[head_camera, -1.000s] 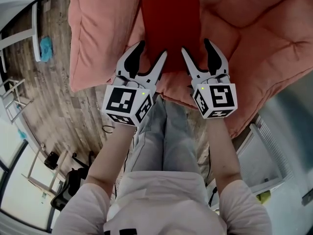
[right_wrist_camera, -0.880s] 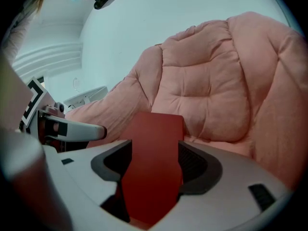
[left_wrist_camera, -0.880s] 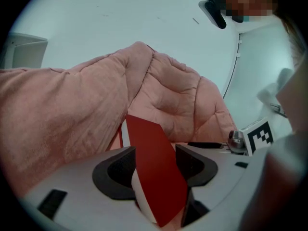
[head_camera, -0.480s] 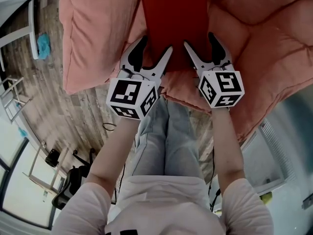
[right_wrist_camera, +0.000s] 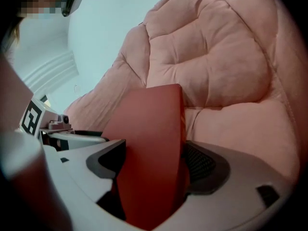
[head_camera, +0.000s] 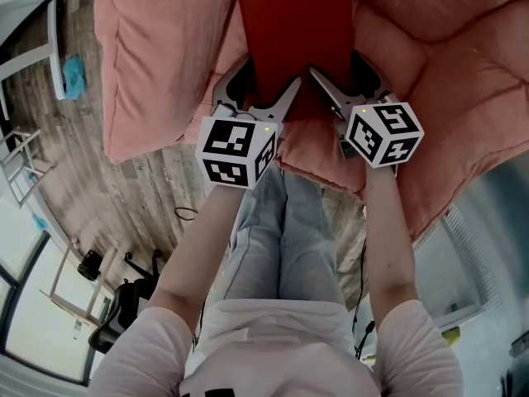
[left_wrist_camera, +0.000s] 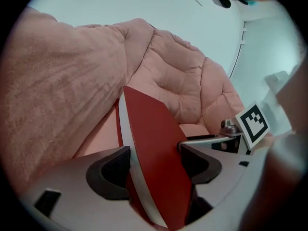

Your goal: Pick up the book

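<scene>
Book (head_camera: 293, 31), red, is seen lying on a pink cushion (head_camera: 157, 64), its near end straddled by the left claw (head_camera: 263, 83) and the right claw (head_camera: 340, 71). Both claws are opening wide around it, with no grip taken yet. Closing on the covers is judged to be called for next, then lifting.

A plump pink quilted cushion (head_camera: 463, 48) spreads wide above a wood-plank floor (head_camera: 124, 197), where a teal cloth (head_camera: 76, 77) lies off to the left.
</scene>
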The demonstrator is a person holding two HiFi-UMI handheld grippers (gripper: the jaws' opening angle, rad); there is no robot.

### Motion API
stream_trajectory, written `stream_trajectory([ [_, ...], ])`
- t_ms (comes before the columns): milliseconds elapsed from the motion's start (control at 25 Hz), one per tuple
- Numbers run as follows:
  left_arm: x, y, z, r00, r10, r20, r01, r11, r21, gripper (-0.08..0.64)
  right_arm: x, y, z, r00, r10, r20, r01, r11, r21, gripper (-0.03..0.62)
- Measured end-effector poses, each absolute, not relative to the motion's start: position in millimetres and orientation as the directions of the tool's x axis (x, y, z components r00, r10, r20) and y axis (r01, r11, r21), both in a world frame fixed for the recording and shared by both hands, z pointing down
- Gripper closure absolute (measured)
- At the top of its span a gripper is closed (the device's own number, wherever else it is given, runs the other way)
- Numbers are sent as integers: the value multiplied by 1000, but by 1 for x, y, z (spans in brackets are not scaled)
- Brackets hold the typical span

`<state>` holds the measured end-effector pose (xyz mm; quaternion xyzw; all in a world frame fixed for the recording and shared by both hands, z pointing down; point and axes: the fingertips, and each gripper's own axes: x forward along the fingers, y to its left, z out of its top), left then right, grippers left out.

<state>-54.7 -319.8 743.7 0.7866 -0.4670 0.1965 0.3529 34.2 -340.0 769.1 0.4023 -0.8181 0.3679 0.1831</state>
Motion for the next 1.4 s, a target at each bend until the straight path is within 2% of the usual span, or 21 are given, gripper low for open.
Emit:
stream_trajectory([
  [240,-58,-326,751,456,-603,655,-890,-292,350,236,29,-344,772,-610,-546,574,-792,399,-462,210],
  [640,-61,-326,739,417,-632,653,-908,-251,336,239,27,-333,752,-529,-607,593,-848,343,-404,212],
  [1040,-56,-329,689,424,-674,605,-905,-283,318,256,35,-320,704,-455,-662,595,-884,258,-390,212],
  [1400,-51,-338,615,435,-717,545,-897,-297,326,261,39,-332,626,-422,-700,576,-904,278,-325,212],
])
